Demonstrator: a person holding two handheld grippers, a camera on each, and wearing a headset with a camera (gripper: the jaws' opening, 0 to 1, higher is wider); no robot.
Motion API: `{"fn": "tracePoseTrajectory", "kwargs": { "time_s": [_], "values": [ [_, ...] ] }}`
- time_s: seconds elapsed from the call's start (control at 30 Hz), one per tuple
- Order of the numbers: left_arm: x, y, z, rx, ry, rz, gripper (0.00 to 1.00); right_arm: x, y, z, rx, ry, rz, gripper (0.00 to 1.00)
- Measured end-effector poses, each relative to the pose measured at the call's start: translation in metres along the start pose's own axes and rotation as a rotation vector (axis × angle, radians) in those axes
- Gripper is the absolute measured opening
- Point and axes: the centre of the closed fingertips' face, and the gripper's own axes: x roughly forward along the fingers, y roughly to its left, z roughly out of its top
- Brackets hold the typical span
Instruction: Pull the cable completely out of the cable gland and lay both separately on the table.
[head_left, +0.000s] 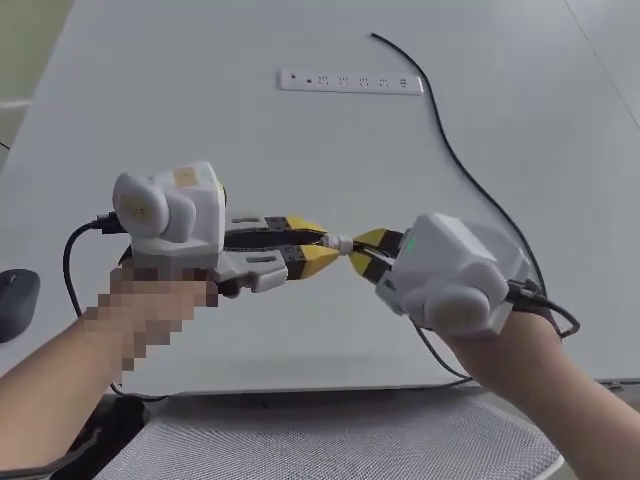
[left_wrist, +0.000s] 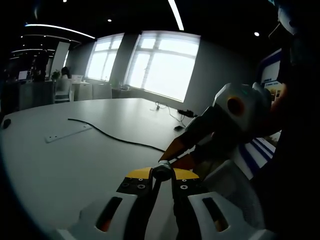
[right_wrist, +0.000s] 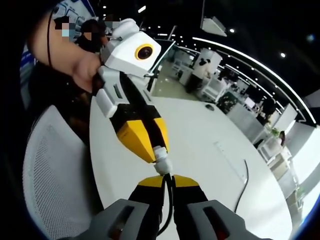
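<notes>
The small pale cable gland (head_left: 343, 244) hangs in the air above the table's near edge, between the two grippers. My left gripper (head_left: 328, 245) comes in from the left, its yellow jaws shut on the gland (left_wrist: 161, 170). My right gripper (head_left: 365, 248) faces it tip to tip from the right. In the right gripper view the gland (right_wrist: 162, 161) sticks out of the left gripper (right_wrist: 152, 152), and a black cable (right_wrist: 170, 200) runs from it down between the shut jaws of my right gripper (right_wrist: 168, 181). The right gripper (left_wrist: 170, 154) points at the gland in the left gripper view.
A white power strip (head_left: 350, 82) lies at the far middle of the white table (head_left: 200, 120). A long black cord (head_left: 455, 155) runs across the table toward the right gripper. A dark mouse (head_left: 15, 300) sits at the left edge. A grey mesh chair (head_left: 330, 440) is below the grippers.
</notes>
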Motion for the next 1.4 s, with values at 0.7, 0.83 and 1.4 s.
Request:
{"fn": "tracePoseTrajectory", "kwargs": {
  "time_s": [0.7,0.83,1.4],
  "values": [
    [-0.002,0.002,0.001,0.005,-0.006,0.017,0.15,0.000,-0.015,-0.032,0.197,0.058,-0.041,0.00],
    [-0.002,0.003,0.002,0.003,-0.009,0.018,0.15,-0.002,-0.020,-0.044,0.268,0.078,-0.056,0.00],
    [-0.003,0.004,0.001,0.003,-0.011,0.020,0.15,-0.001,-0.028,-0.089,0.627,0.122,-0.082,0.00]
  ]
}}
